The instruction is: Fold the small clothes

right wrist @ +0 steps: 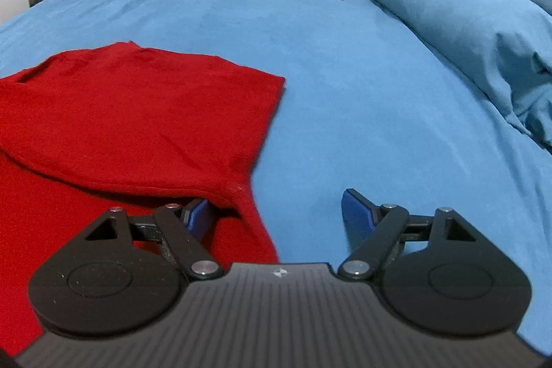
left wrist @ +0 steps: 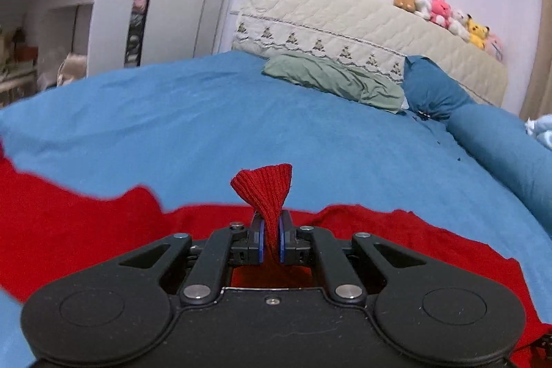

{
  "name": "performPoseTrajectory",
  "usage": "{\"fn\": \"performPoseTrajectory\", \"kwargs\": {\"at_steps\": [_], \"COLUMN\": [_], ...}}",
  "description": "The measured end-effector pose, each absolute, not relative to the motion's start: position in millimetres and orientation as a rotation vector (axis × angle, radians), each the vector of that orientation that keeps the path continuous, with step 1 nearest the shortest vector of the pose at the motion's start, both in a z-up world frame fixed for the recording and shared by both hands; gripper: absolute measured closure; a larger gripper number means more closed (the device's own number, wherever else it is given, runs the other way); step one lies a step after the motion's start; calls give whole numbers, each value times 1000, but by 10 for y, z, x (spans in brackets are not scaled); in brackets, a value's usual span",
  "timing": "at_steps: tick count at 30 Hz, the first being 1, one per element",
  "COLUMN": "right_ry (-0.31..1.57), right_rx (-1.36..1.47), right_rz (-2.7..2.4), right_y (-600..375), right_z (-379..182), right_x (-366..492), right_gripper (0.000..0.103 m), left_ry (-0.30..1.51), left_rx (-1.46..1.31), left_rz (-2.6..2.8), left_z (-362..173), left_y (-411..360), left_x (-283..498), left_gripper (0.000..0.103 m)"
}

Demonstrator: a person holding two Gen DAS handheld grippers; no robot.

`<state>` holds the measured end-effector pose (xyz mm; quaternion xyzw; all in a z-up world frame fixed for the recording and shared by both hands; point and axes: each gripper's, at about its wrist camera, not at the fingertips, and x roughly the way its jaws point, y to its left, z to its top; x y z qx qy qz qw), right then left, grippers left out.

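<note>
Left tongs point(left wrist: 272, 238) pinch red garment point(left wrist: 265, 192); right tongs point(right wrist: 279, 216) straddle its edge.

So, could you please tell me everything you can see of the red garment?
The red garment is a plain knit top, lying mostly flat on the blue bedsheet, with one part folded over the rest. A ribbed cuff-like end sticks up, pinched in the shut left tool. The open right tool straddles its right edge.

**Cloth and matt plastic**

The red garment point(left wrist: 265, 195) is seen as ribbed knit cloth. The bed point(right wrist: 345, 57) is covered in matt blue woven fabric. The left hand-held gripper point(left wrist: 272, 237) is made of matt black plastic with shiny metal rivets.
</note>
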<state>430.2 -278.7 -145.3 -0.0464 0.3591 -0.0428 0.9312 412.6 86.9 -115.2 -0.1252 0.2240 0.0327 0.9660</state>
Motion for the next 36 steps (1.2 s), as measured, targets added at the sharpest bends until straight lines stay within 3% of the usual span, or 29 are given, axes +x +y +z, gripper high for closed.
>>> {"fn": "performPoseTrajectory", "kwargs": {"at_steps": [3,6,8,12,14,15,22,24,25,26,28,32,34,36], "right_ry": [744,744,749,745,728,720,686,689,691,692,691,682,677,673], "right_rx": [-85,-99,-103,-136,-146,-145,-120,-103,-95,-90,-88,-88,-89,-90], "right_rz": [-90,-82,-77,-44,-21,-11,18,25,29,31,33,43,53,74], "right_y": [-2848,-2882,-2882,-2822,-2777,-2742,-2531,-2492,-2471,-2453,-2433,-2432,-2425,-2391], "right_z": [-1456,-1438,-1419,-1366,-1328,-1314,-1229,-1220,-1218,-1216,-1211,-1213,-1233,-1258], "right_x": [4245,4195,4192,4077,4011,3988,4061,4090,4093,4094,4099,4127,4123,4131], "right_gripper": [8,8,8,8,8,8,8,8,8,8,8,8,8,8], "left_ry": [484,530,552,531,504,491,616,702,733,729,667,455,471,484], "left_rx": [-272,-261,-253,-224,-189,-163,-59,-69,-74,-54,-5,88,83,23], "left_rz": [85,102,111,119,130,138,29,1,-13,5,11,111,113,46], "left_z": [-1258,-1356,-1377,-1294,-1229,-1199,-1182,-1265,-1300,-1306,-1244,-1070,-1069,-1054], "left_y": [975,1058,1116,1228,1299,1323,1340,1332,1322,1289,1228,1142,1162,1195], "left_x": [3963,3772,3645,3411,3375,3377,3967,4161,4226,4240,4161,3825,3800,3755], "left_gripper": [92,83,68,58,44,43,46,60,82,92,98,98,97,86]}}
